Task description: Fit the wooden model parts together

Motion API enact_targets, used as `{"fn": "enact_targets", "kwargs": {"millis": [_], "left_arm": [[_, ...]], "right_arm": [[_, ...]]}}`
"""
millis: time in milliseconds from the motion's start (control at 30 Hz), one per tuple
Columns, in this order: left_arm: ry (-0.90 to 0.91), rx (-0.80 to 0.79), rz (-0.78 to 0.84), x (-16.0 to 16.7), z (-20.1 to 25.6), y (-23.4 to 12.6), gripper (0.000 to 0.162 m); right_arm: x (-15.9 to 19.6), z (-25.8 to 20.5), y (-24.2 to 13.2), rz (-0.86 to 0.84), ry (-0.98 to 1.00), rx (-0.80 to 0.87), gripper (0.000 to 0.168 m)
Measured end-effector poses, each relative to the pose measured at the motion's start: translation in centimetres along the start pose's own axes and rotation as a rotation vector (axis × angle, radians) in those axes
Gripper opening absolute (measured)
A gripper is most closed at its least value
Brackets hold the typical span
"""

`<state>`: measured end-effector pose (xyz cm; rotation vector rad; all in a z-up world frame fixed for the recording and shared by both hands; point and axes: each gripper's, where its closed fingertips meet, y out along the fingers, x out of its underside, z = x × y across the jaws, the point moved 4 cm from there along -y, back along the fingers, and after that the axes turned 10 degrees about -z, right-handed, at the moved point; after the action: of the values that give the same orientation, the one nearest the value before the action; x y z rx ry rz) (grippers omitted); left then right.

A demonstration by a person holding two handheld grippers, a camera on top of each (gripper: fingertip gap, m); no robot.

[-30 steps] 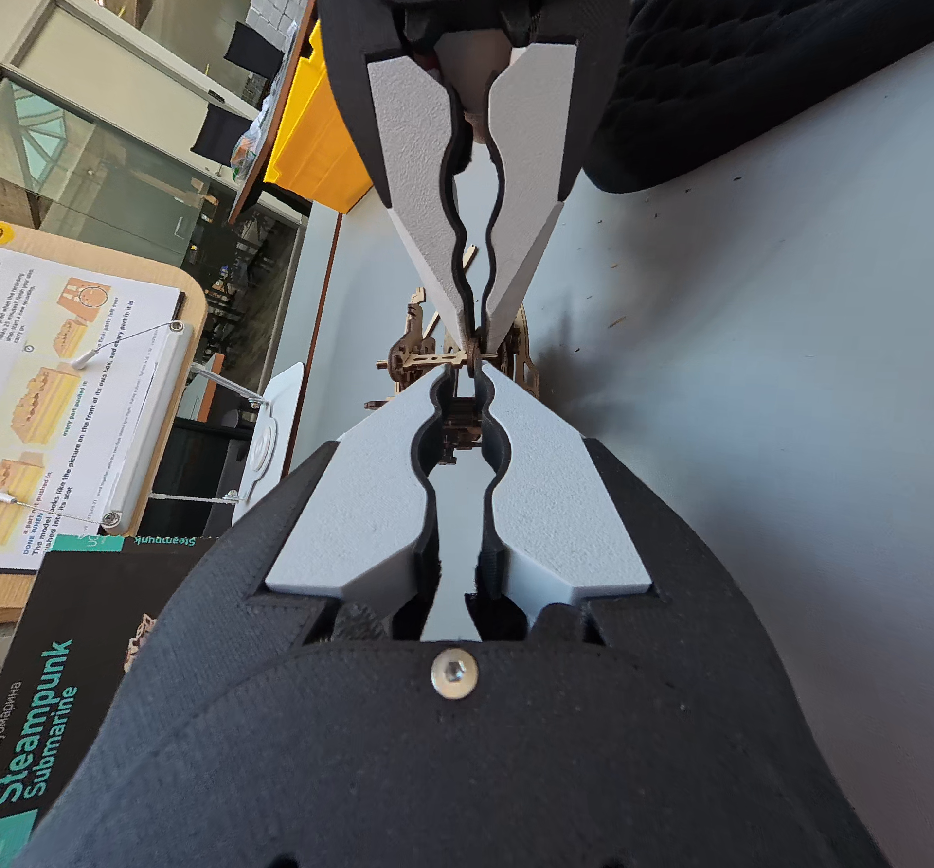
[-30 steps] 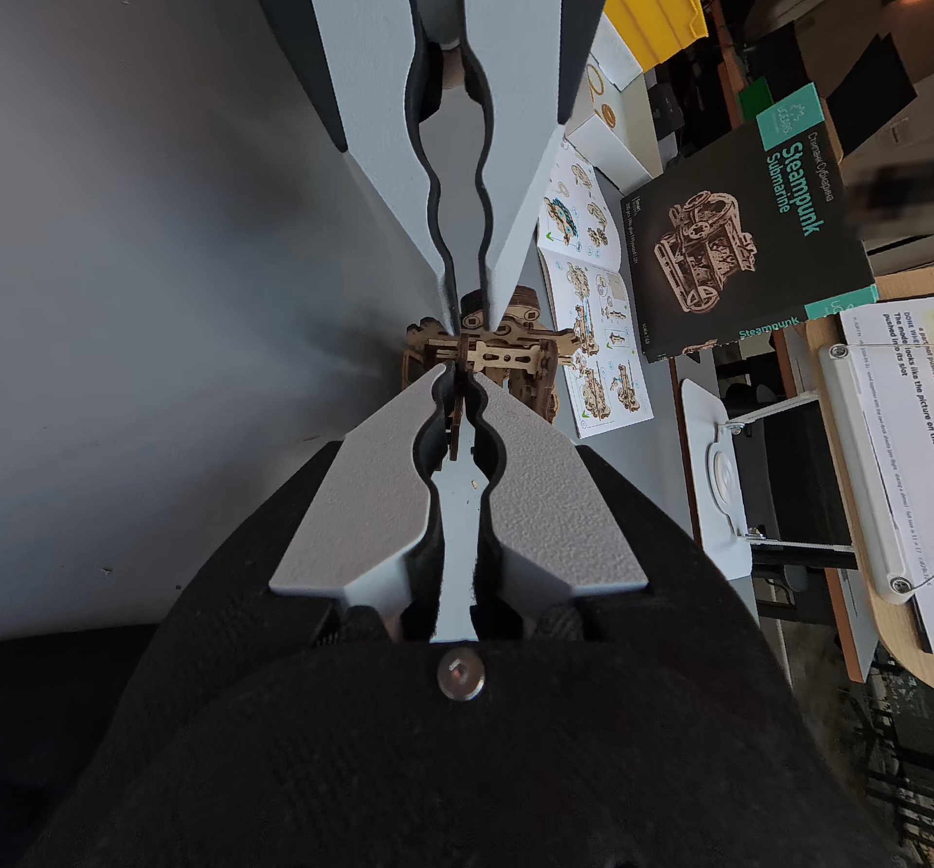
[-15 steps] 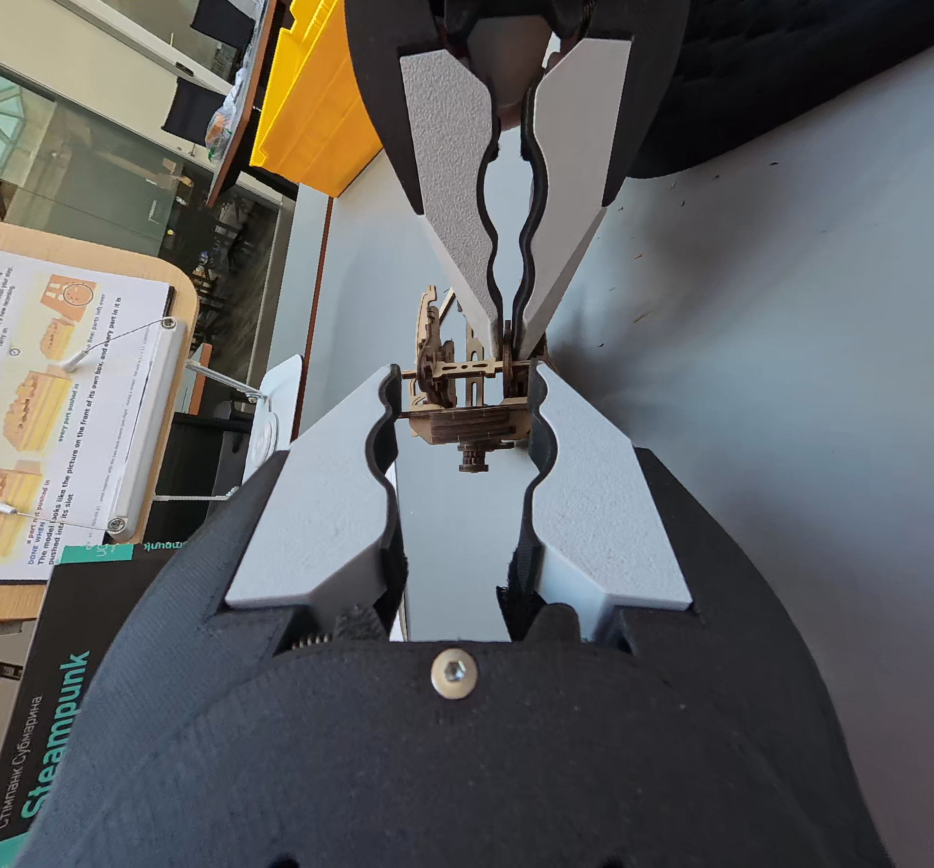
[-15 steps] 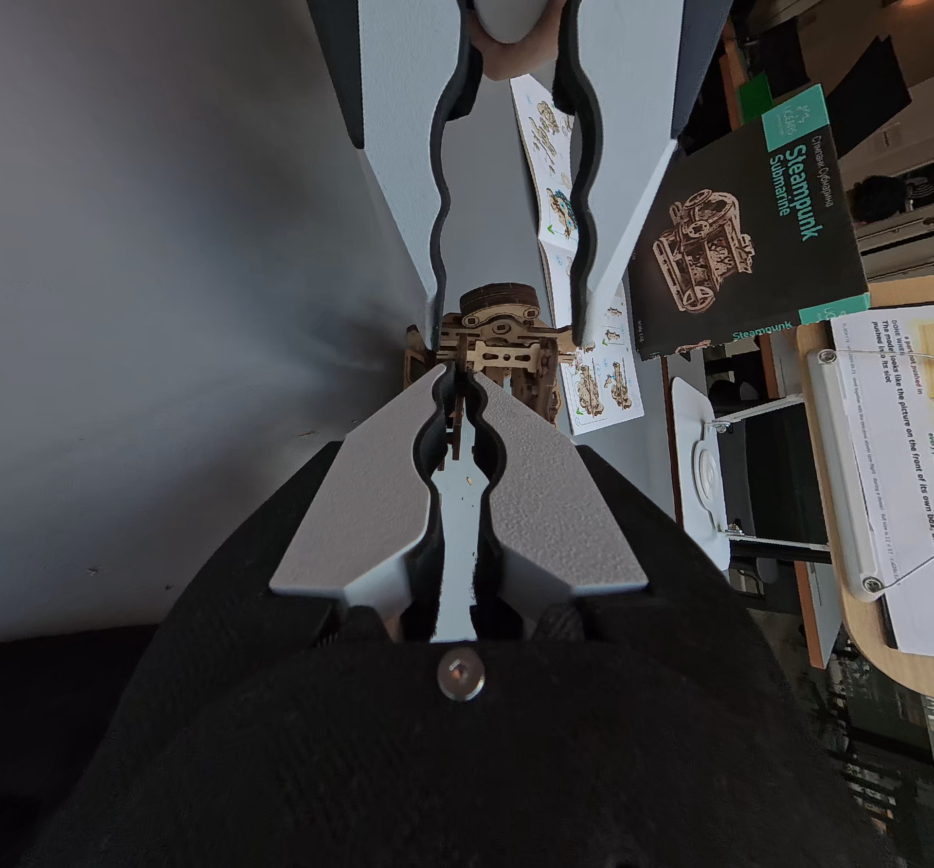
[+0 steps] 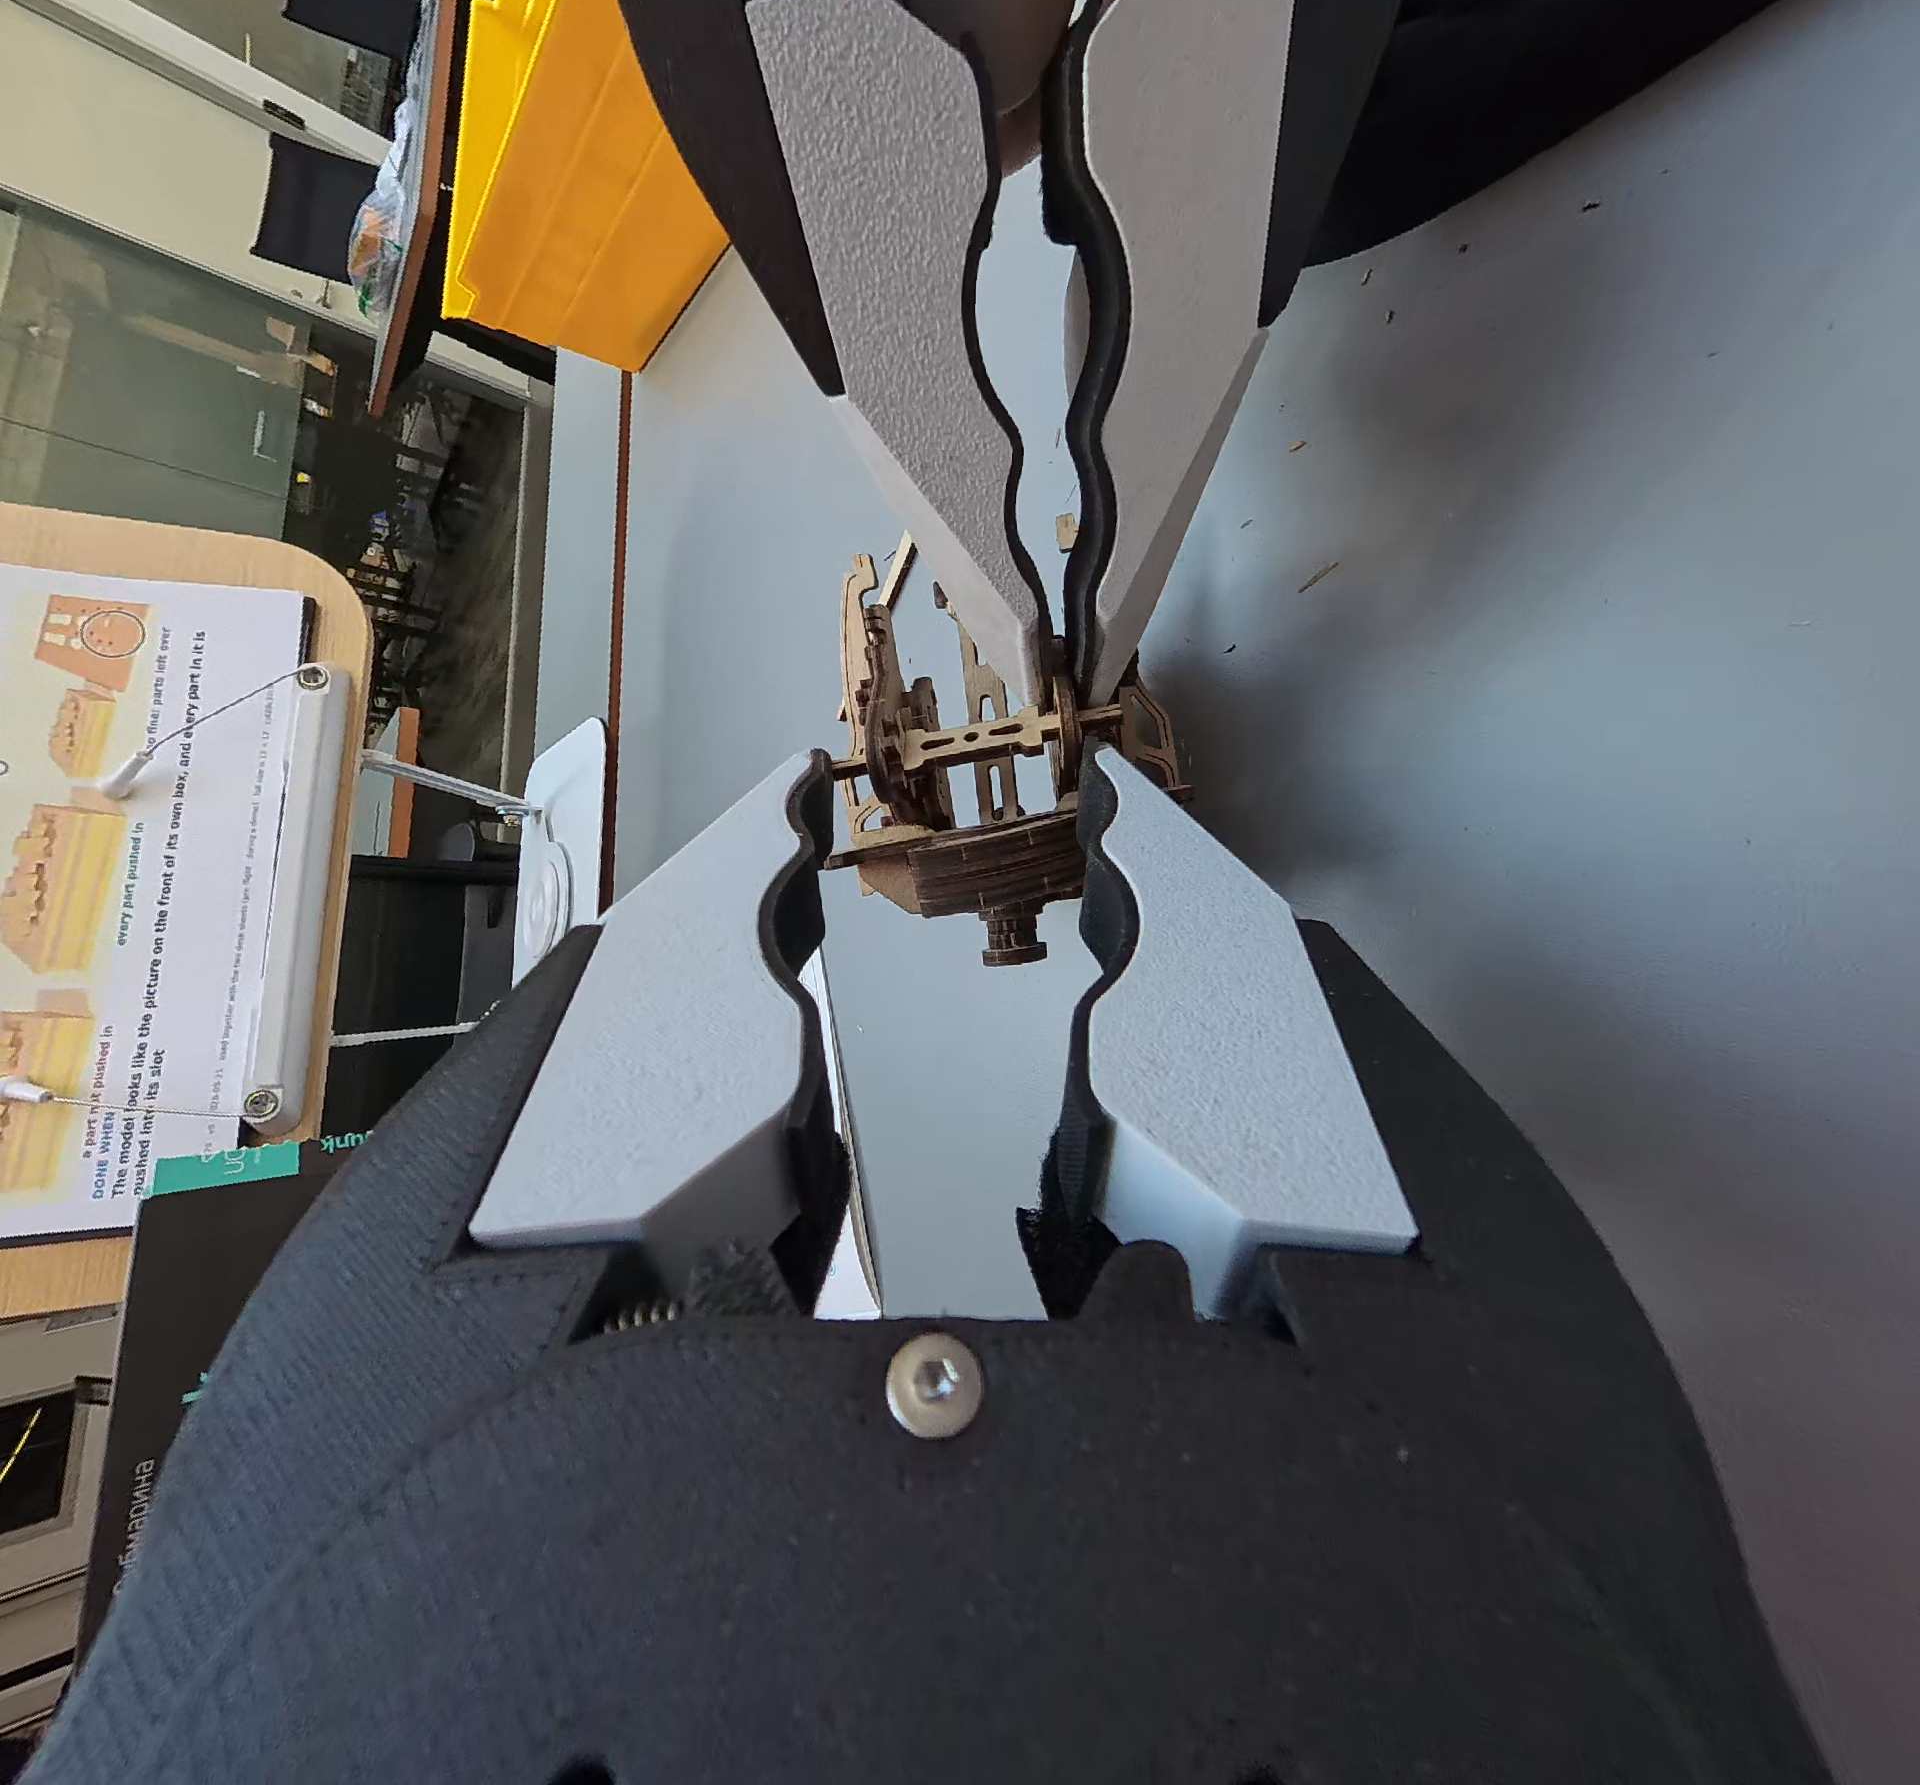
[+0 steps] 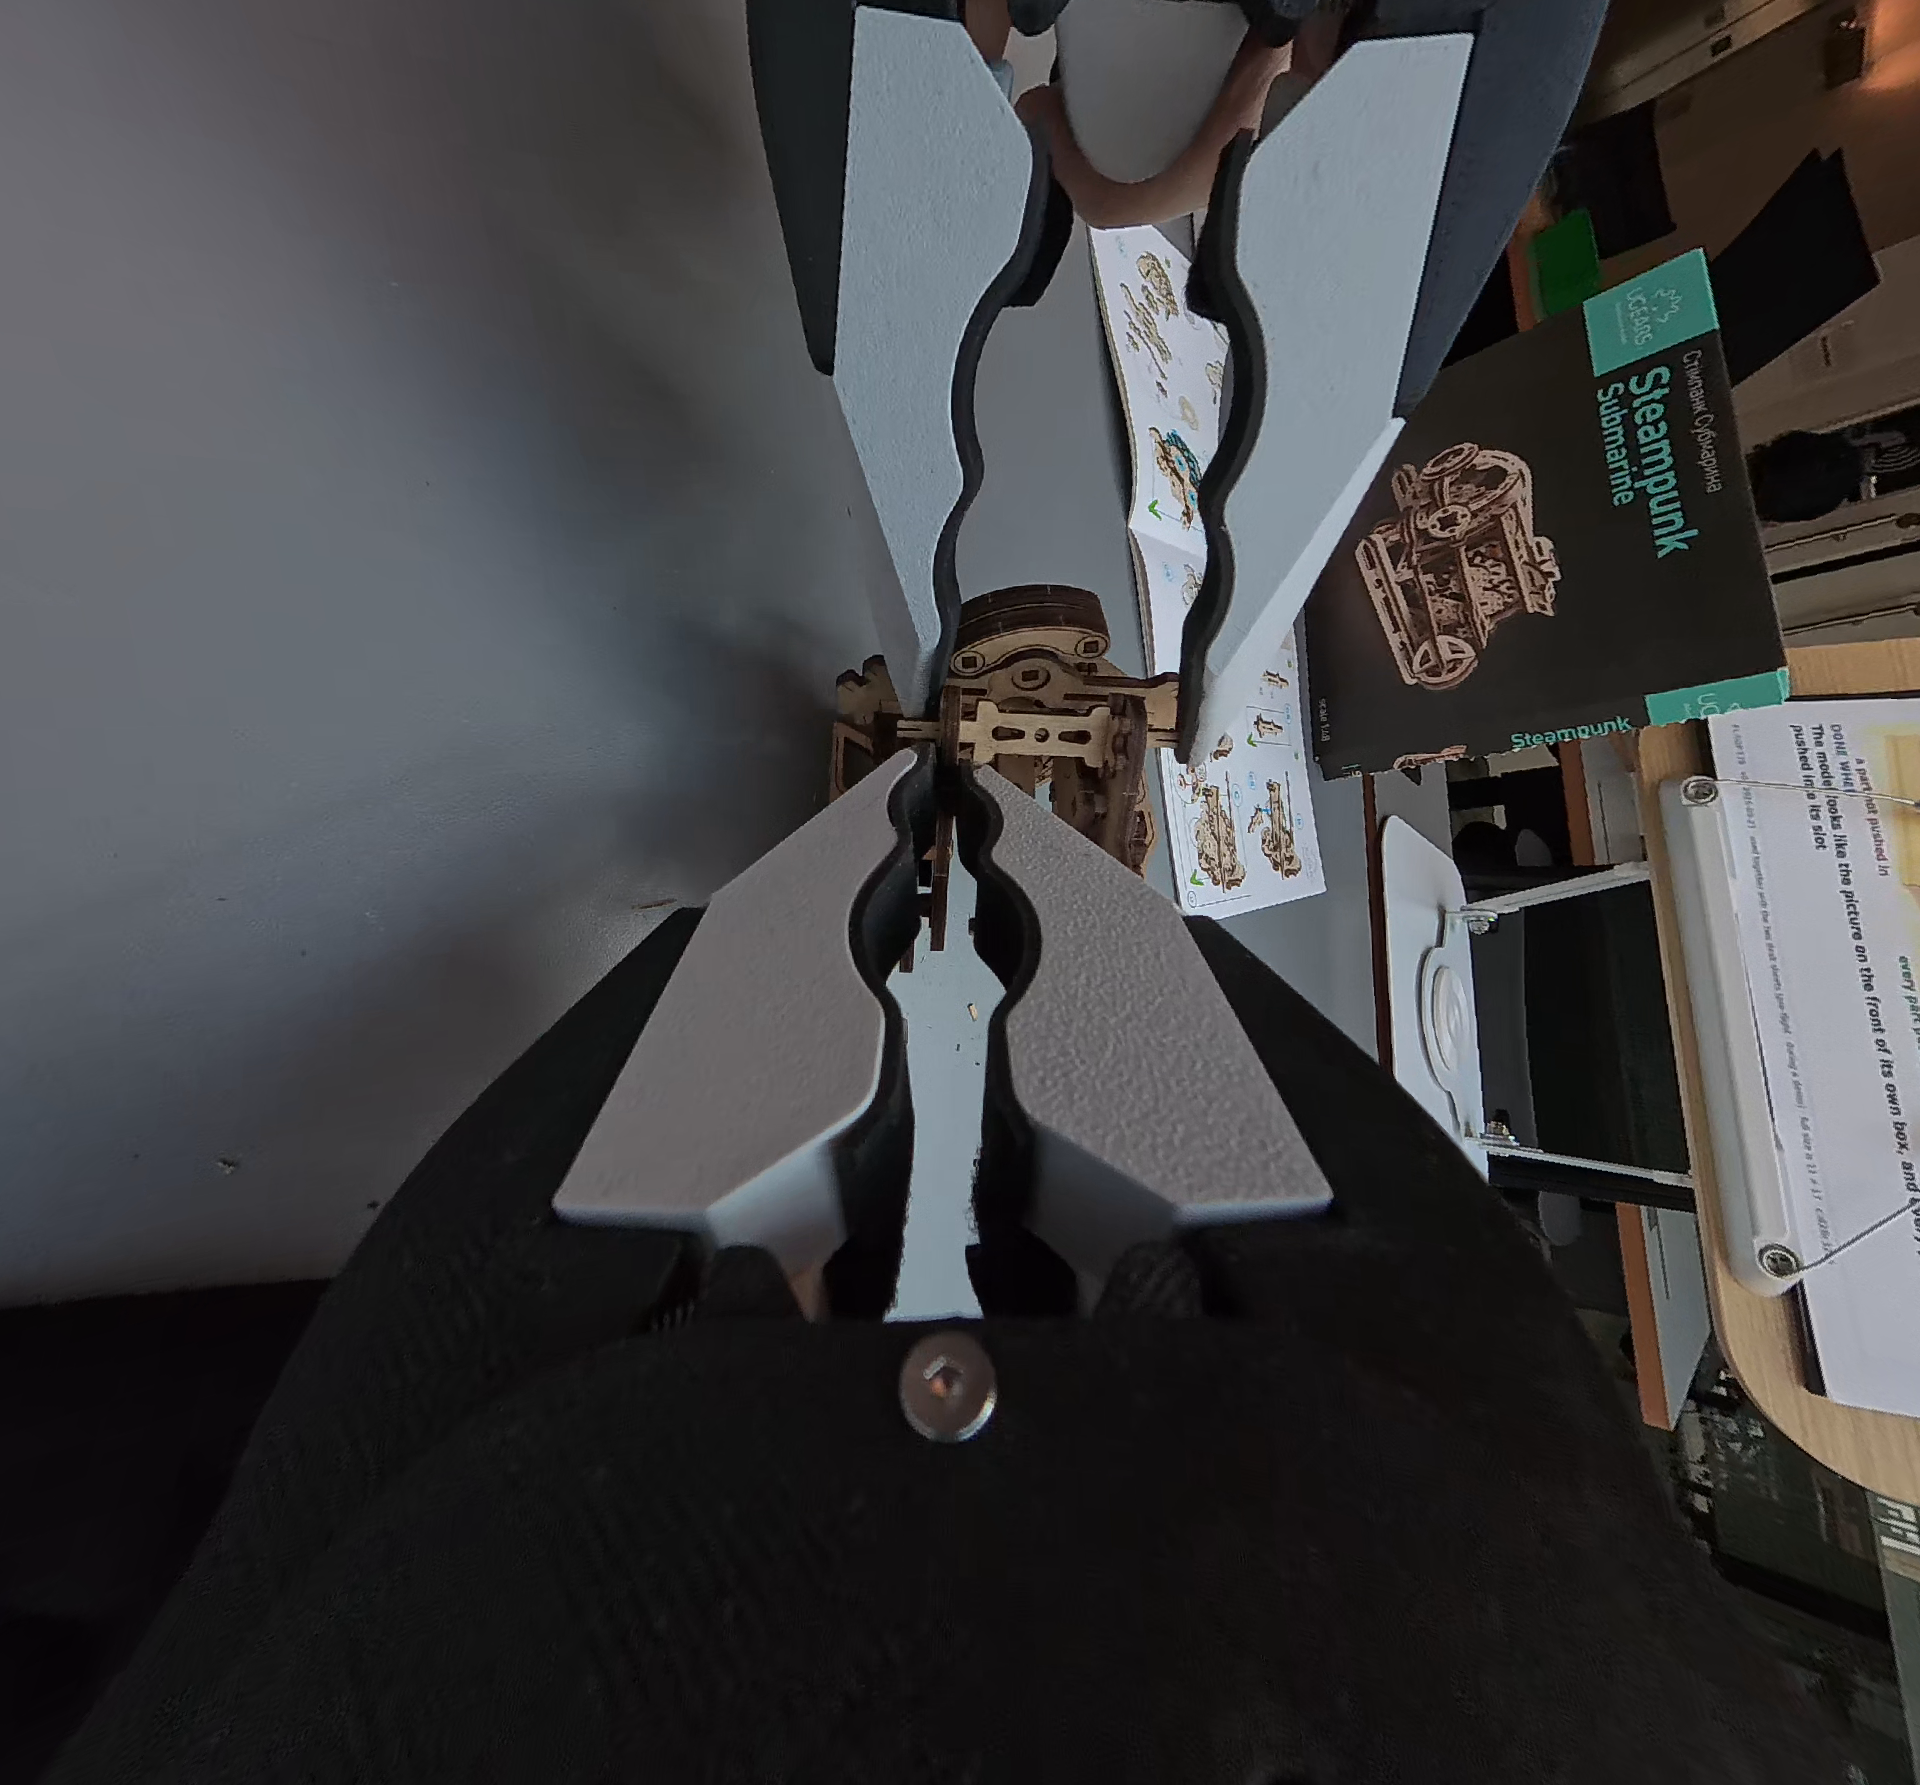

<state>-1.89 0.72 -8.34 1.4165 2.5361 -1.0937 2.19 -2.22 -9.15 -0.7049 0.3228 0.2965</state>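
Wooden model point(image 5: 977, 800) sits between wide-spread left gripper point(image 5: 951, 785); right gripper point(image 6: 943, 779) pinches its thin disc point(image 6: 942, 852).

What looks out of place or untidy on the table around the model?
Small wood splinters lie scattered on the grey table beside the model, with another crumb under the right gripper. Nothing else stands out.

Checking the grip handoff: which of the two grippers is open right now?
The left gripper: its fingers stand wide on either side of the wooden model. The right gripper is pinched shut on it.
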Motion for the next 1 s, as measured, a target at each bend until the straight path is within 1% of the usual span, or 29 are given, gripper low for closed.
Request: {"fn": "enact_targets", "kwargs": {"millis": [400, 500, 567, 600, 700, 733, 800, 900, 1000], "left_arm": [[0.005, -0.033, -0.038, -0.1, 0.0, 0.2, 0.045], [0.002, -0.049, -0.048, 0.2, -0.2, 0.3, 0.045], [-0.015, -0.043, -0.044, 0.3, -0.2, 0.2, 0.045], [-0.021, -0.039, -0.042, 0.4, -0.2, 0.2, 0.045], [-0.021, -0.034, -0.04, 0.2, -0.2, 0.1, 0.045], [-0.021, -0.031, -0.036, 0.1, -0.1, 0.1, 0.045], [-0.015, -0.019, -0.028, -0.2, 0.1, 0.0, 0.045], [0.009, -0.024, -0.031, -0.5, 0.4, 0.0, 0.045], [0.014, -0.02, -0.025, -0.6, 0.6, 0.0, 0.045]], "right_arm": [[0.3, 0.1, 0.0, 0.001, -0.033, 0.04, 0.002], [0.3, 0.5, -0.5, -0.005, -0.054, 0.07, 0.009], [0.2, 1.1, -1.0, 0.003, -0.045, 0.1, 0.017], [0.2, 1.4, -1.1, 0.001, -0.042, 0.123, 0.022], [0.1, 1.7, -1.0, -0.006, -0.053, 0.161, 0.047], [0.0, 1.5, -0.8, -0.009, -0.057, 0.148, 0.05], [0.0, 1.2, -0.4, -0.037, -0.069, 0.148, 0.048], [0.0, 0.9, -0.2, -0.05, -0.086, 0.137, 0.039], [-0.1, 0.8, -0.3, -0.047, -0.094, 0.131, 0.038]]}}
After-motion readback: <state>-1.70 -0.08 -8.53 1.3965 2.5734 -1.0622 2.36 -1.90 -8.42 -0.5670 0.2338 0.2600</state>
